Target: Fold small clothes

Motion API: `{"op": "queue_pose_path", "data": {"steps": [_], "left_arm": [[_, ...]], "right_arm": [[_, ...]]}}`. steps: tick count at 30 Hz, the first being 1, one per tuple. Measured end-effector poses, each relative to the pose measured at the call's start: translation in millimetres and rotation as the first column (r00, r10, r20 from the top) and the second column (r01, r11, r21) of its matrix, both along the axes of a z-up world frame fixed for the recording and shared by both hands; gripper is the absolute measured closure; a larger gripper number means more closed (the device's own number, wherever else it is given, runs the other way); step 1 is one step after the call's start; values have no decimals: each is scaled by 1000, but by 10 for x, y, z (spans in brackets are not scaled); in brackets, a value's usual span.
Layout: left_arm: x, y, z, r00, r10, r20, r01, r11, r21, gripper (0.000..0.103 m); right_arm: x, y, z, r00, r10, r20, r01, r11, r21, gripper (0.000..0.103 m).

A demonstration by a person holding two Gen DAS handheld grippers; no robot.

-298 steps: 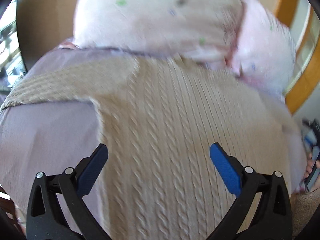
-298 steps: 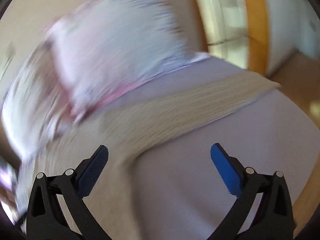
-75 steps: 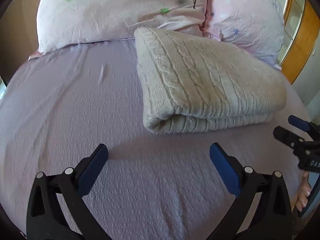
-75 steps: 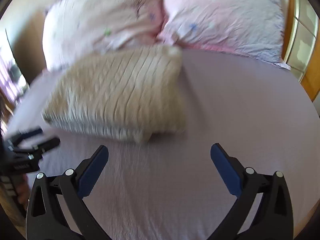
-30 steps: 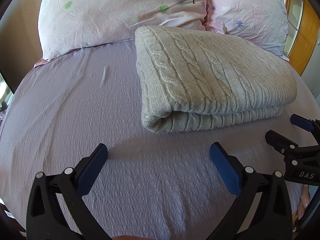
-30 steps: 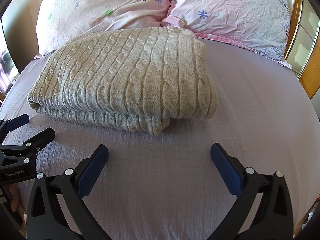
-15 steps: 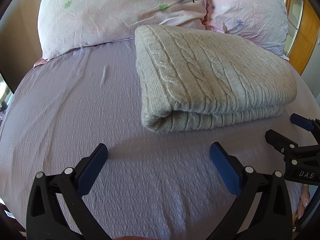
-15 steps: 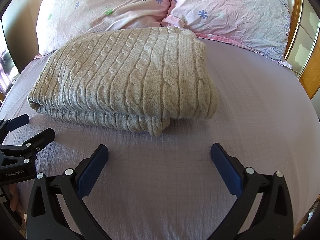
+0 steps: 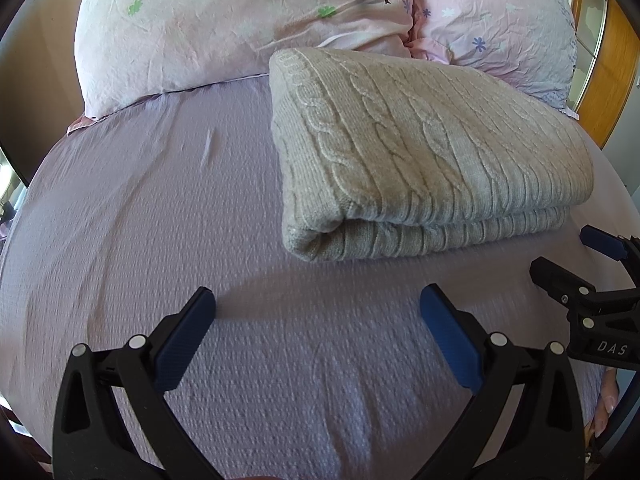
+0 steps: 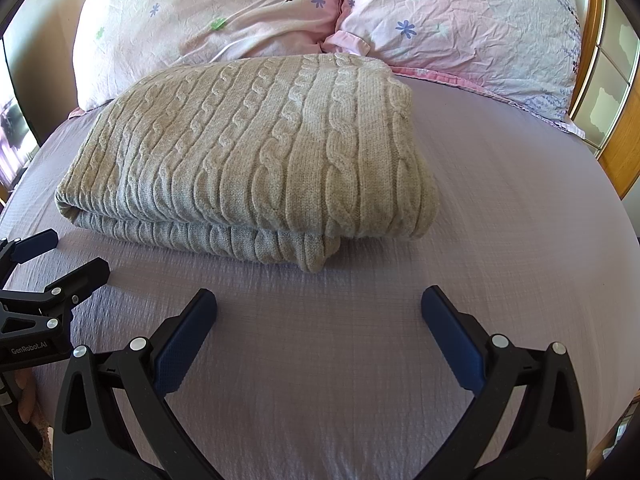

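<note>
A beige cable-knit sweater (image 9: 424, 160) lies folded in a thick rectangle on the lilac bed sheet (image 9: 160, 240), near the pillows. It also shows in the right wrist view (image 10: 256, 160). My left gripper (image 9: 316, 320) is open and empty, hovering over bare sheet in front of the sweater's left end. My right gripper (image 10: 318, 320) is open and empty in front of the sweater's right end. Each gripper shows in the other's view: the right one (image 9: 568, 256) at the right edge, the left one (image 10: 60, 256) at the left edge.
Two pink floral pillows (image 10: 224, 12) (image 10: 472, 20) lean at the head of the bed behind the sweater. A wooden frame (image 10: 616, 152) with glass panes stands at the right. The sheet (image 10: 500, 200) stretches wide around the sweater.
Ten seconds ago the sweater lay spread out with a sleeve to the side; now it is folded. Over the last second both grippers hold almost still, open, in front of it.
</note>
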State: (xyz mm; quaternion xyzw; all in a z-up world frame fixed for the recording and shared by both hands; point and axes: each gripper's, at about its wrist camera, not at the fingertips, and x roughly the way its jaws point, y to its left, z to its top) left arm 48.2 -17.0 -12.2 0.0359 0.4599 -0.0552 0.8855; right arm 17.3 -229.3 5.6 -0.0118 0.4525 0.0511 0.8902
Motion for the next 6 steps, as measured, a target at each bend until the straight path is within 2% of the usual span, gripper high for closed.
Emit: {"op": "queue_pose_path", "data": {"steps": [6], "left_arm": [[2, 1, 2, 1000, -2, 2, 2, 1000, 0, 2]], "right_arm": [[1, 0, 0, 1000, 0, 0, 0, 1000, 0, 1]]}}
